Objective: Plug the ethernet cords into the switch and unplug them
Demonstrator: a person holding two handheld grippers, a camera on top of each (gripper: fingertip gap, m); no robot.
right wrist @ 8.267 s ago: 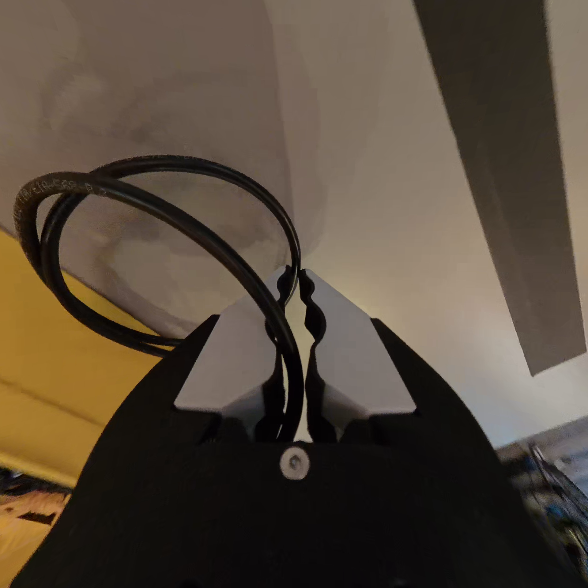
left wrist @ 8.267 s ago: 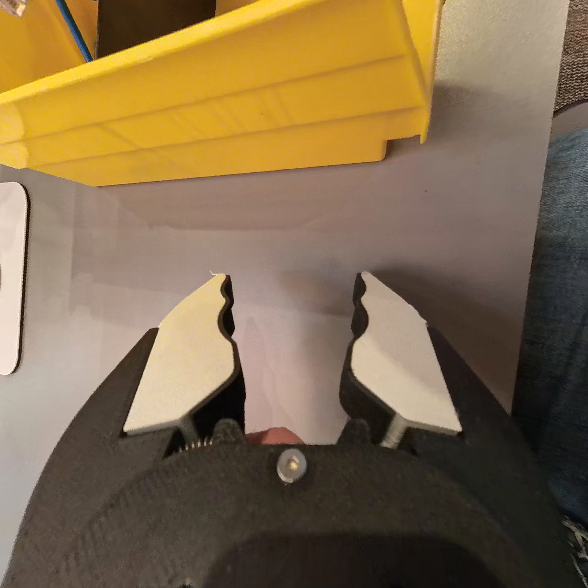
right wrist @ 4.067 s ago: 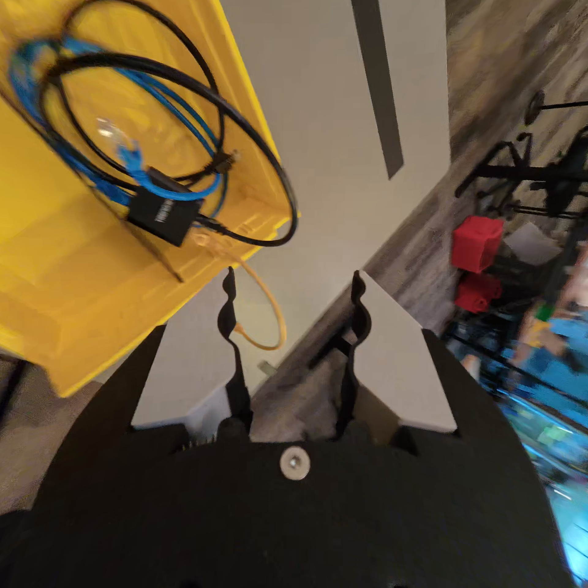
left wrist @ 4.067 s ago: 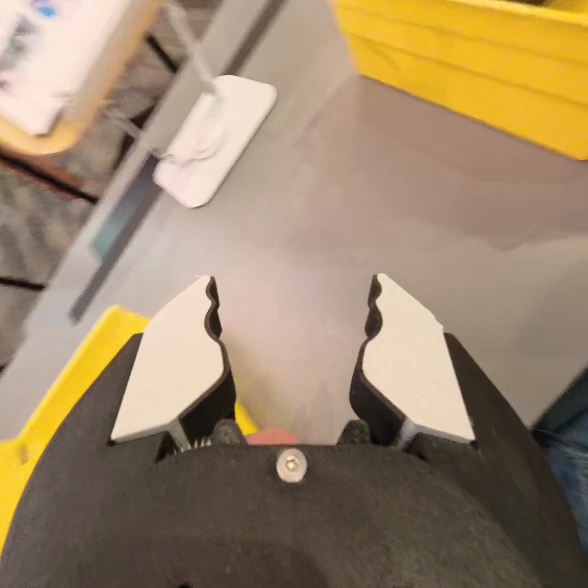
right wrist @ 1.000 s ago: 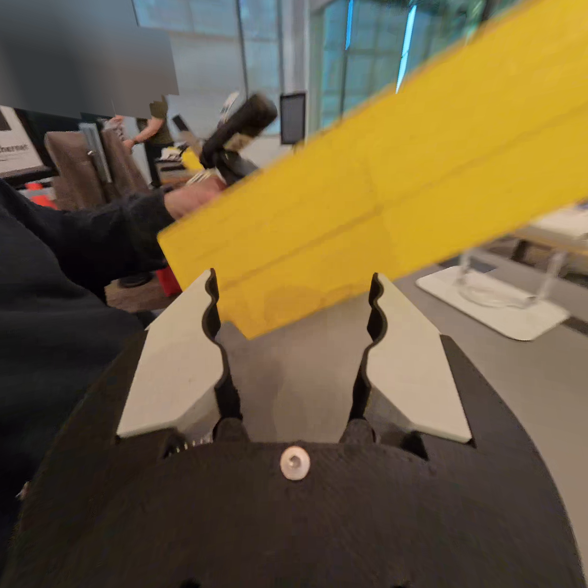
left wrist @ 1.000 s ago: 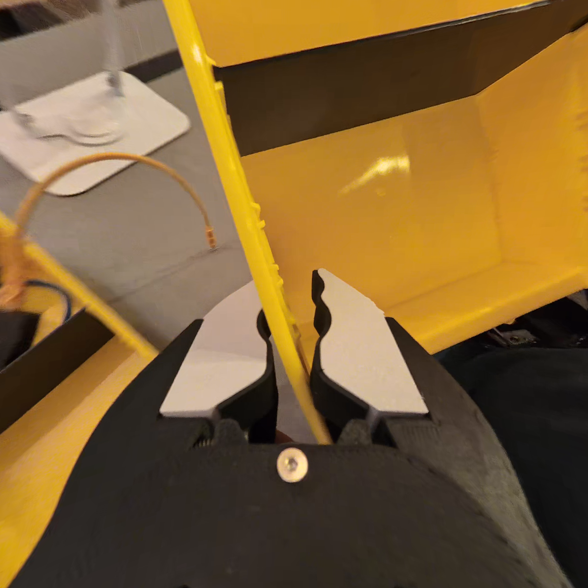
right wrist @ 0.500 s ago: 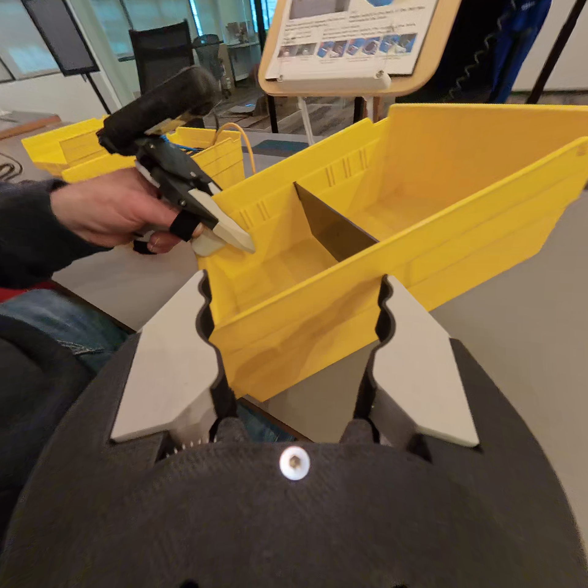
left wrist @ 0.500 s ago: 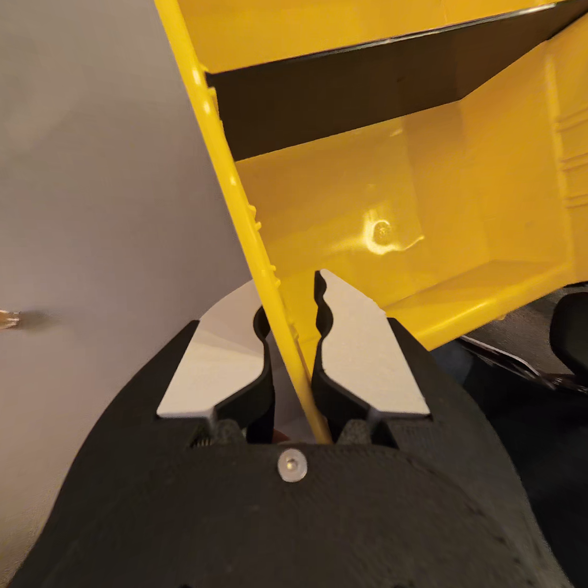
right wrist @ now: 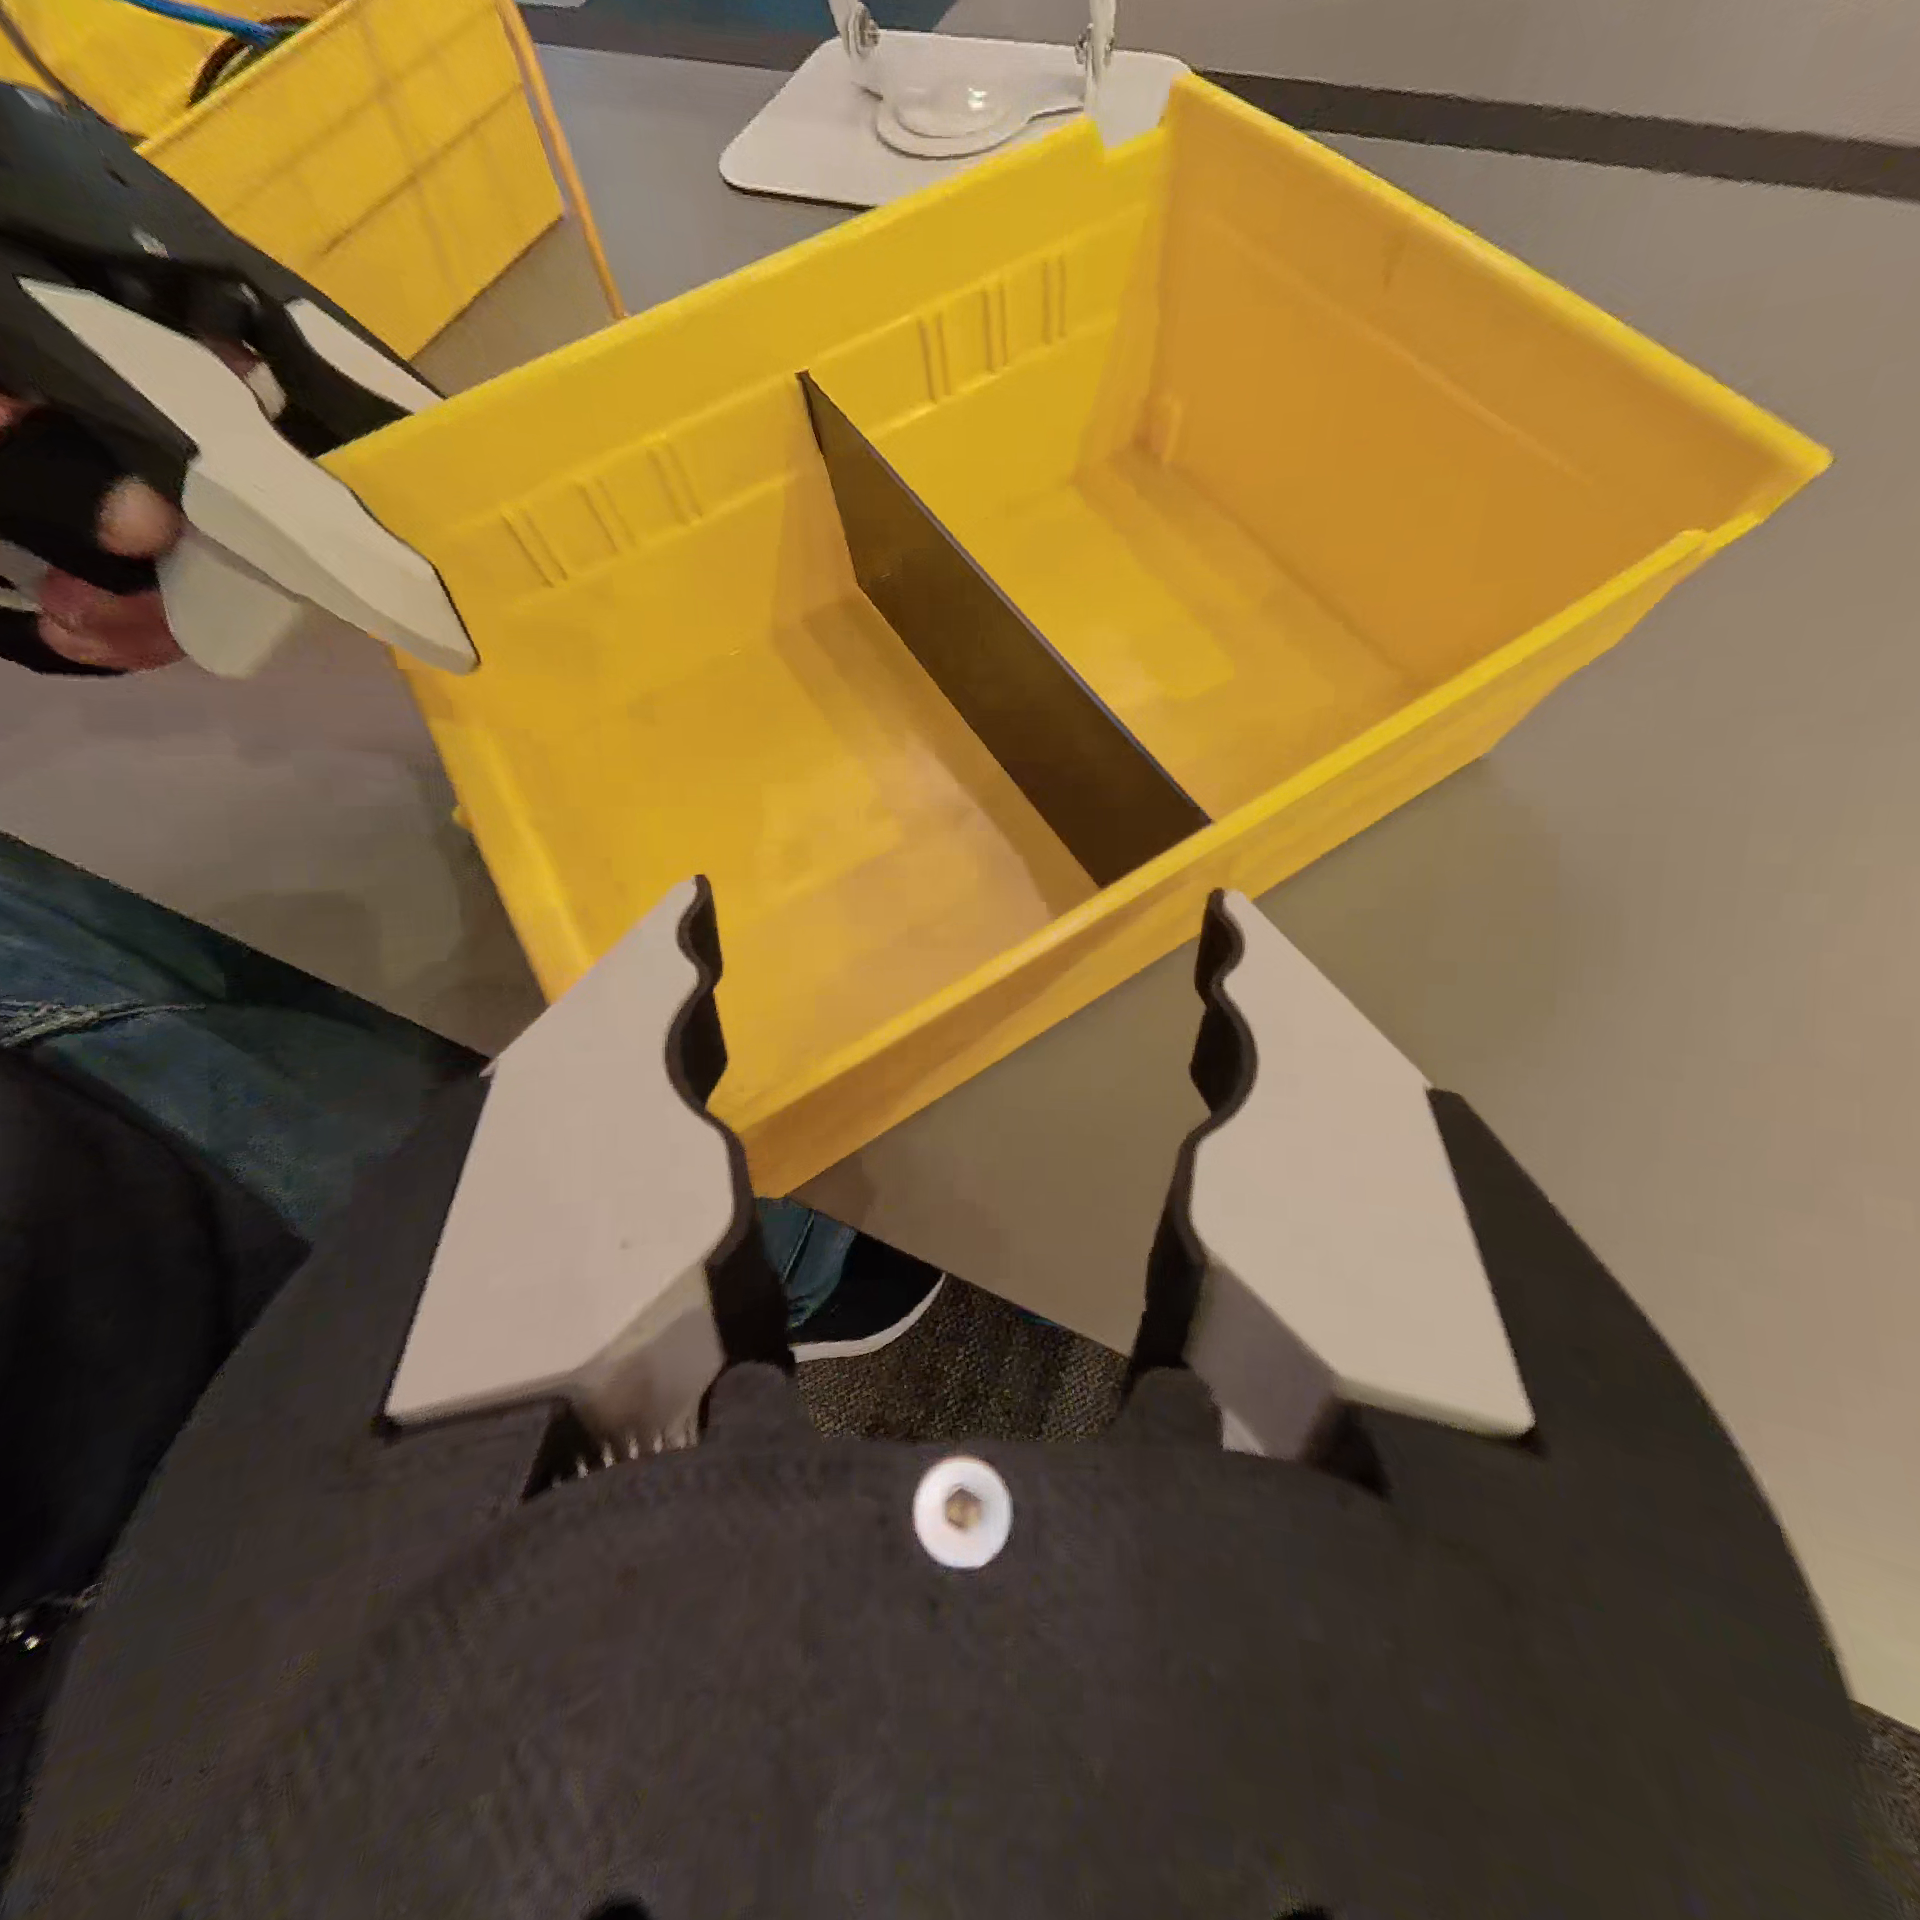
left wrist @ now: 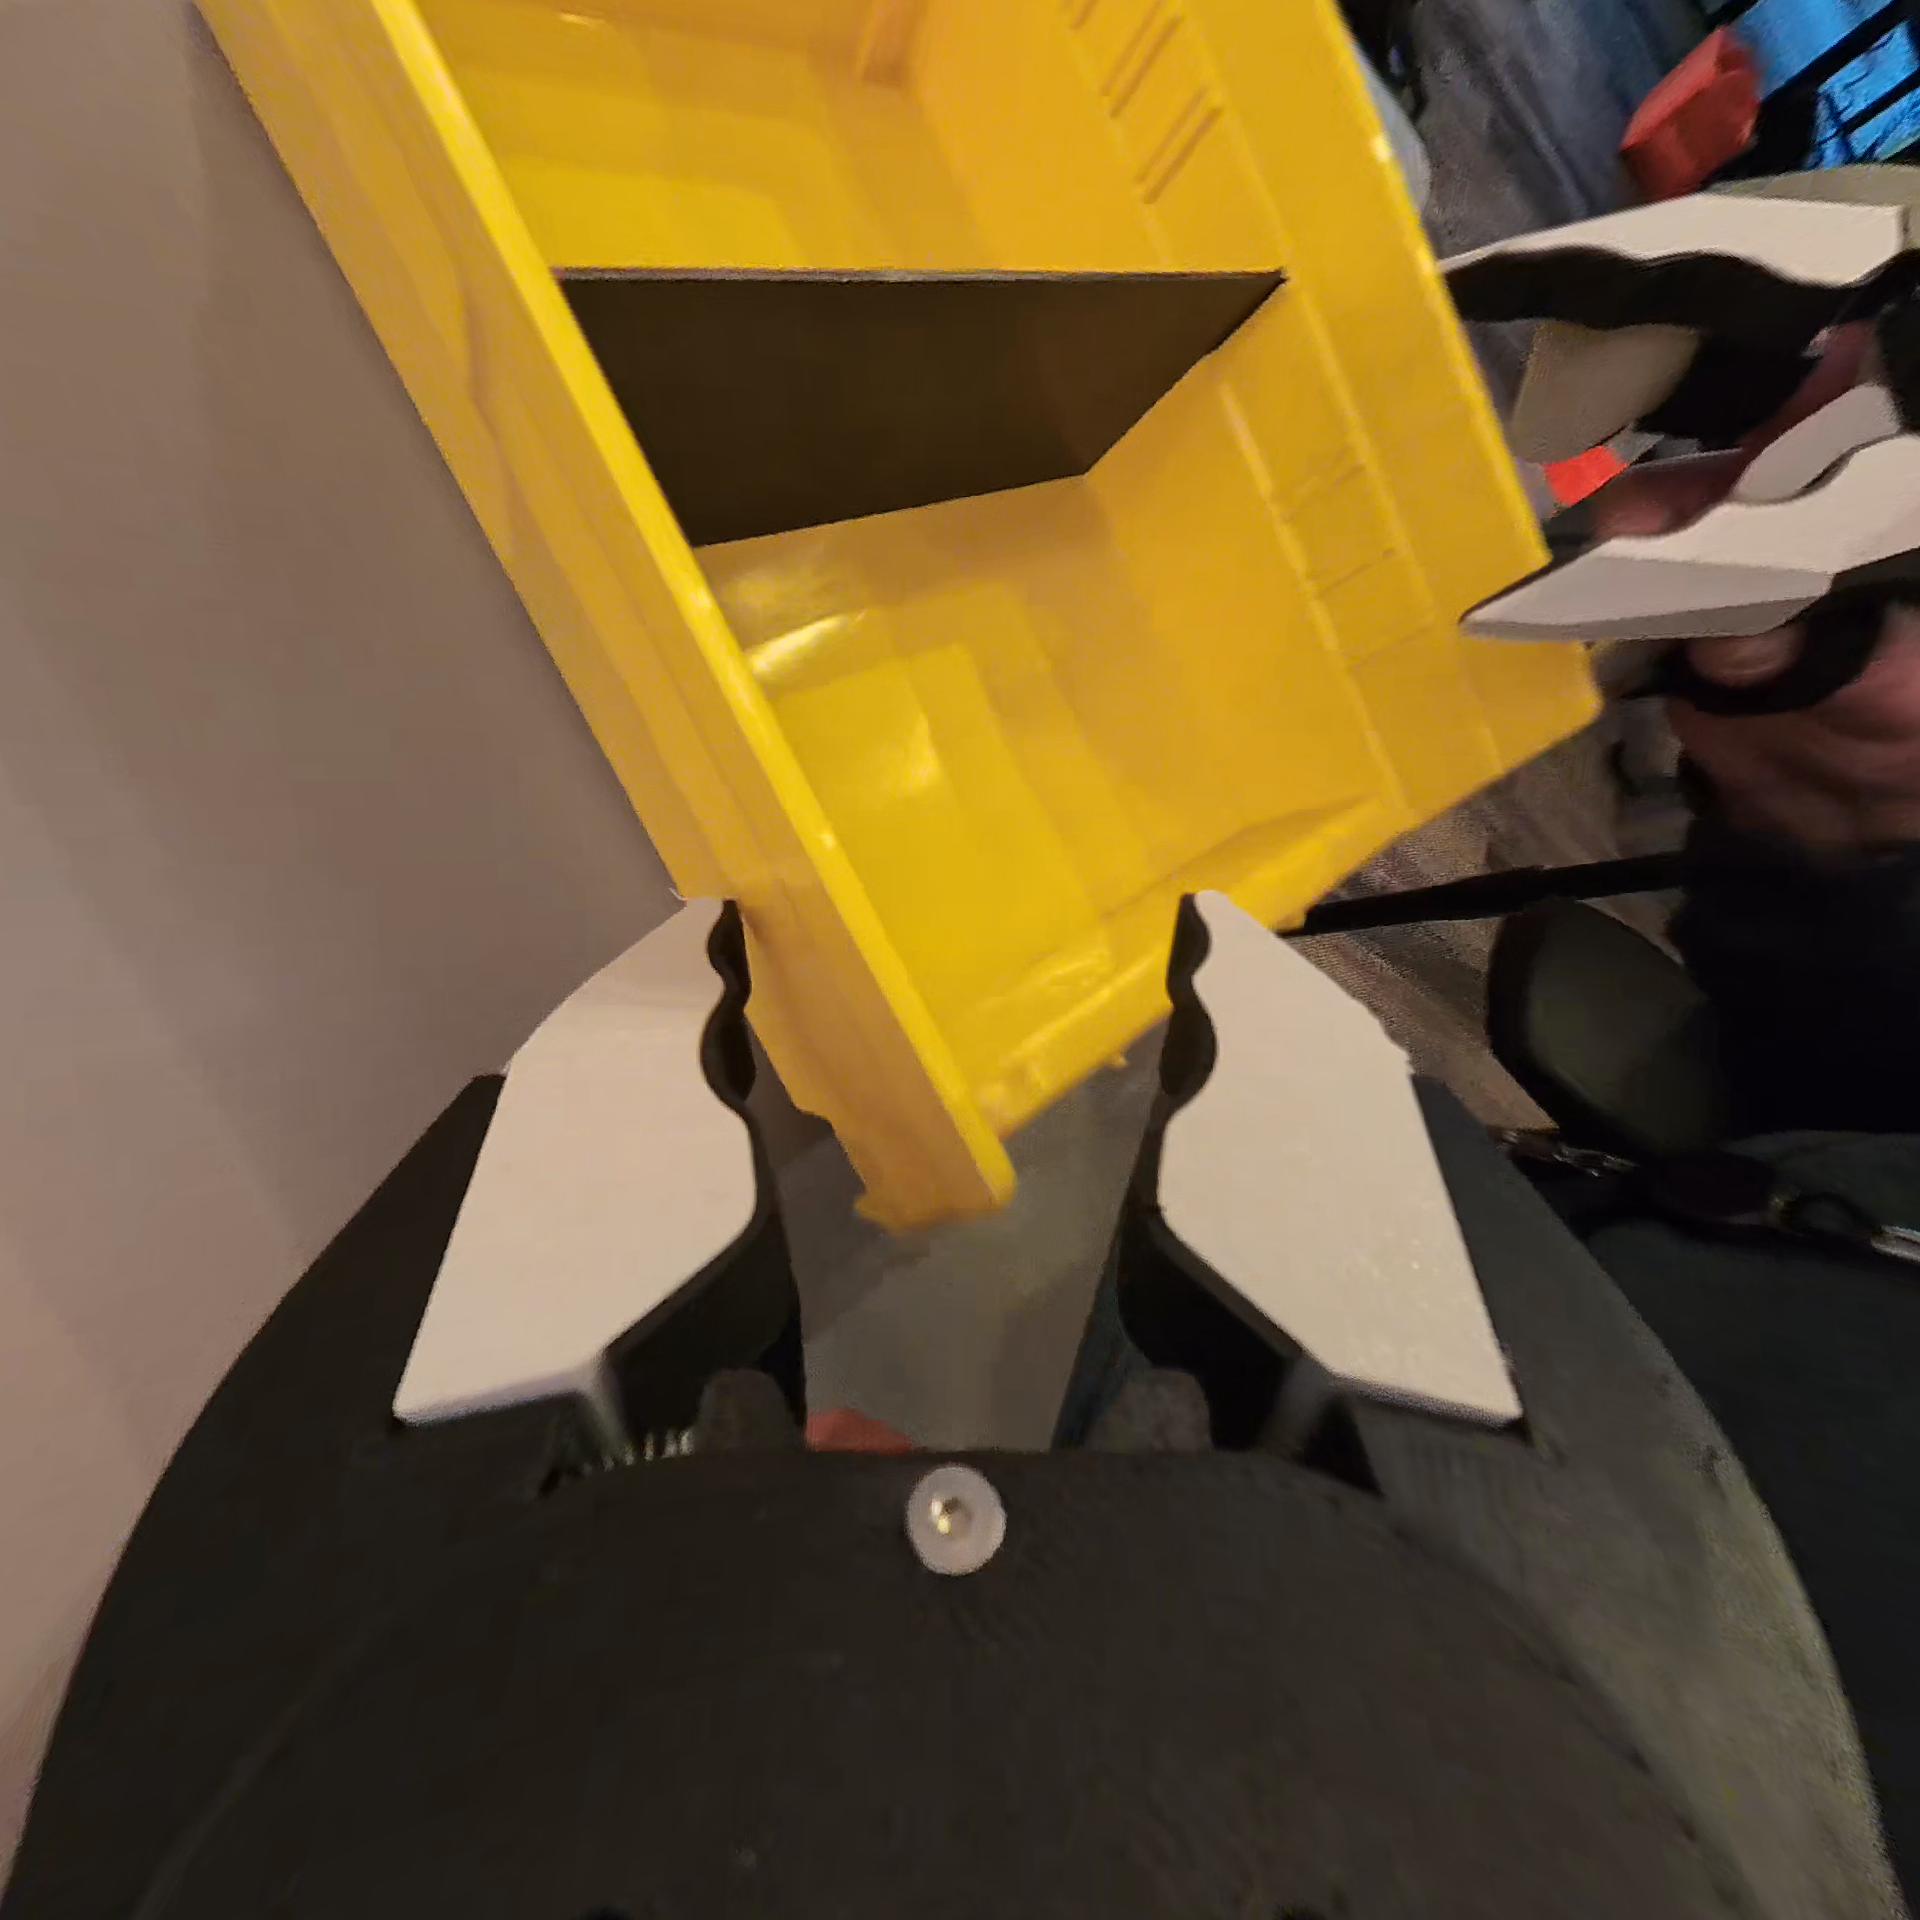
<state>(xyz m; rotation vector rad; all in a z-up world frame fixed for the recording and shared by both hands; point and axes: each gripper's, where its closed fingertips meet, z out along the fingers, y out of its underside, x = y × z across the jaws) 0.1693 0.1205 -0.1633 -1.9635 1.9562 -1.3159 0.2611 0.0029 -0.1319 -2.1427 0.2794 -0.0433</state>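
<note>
An empty yellow bin with a black divider stands on the grey table near its front edge. My right gripper is open and empty, just above the bin's near wall. My left gripper is open, with the bin's corner between its fingers but not clamped. In the right wrist view, one finger of the left gripper sits at the bin's left corner. An orange cord and a blue cord hang from a second yellow bin at the back left. The switch is not in view.
A white stand base sits on the table behind the empty bin. A person's jeans and shoe are below the table's front edge. In the left wrist view, a finger of the right gripper is beside the bin's far wall.
My left gripper has opened and let go of the bin's wall. The bin has come down and now rests on the table. My right gripper stays open and has tipped down over it.
</note>
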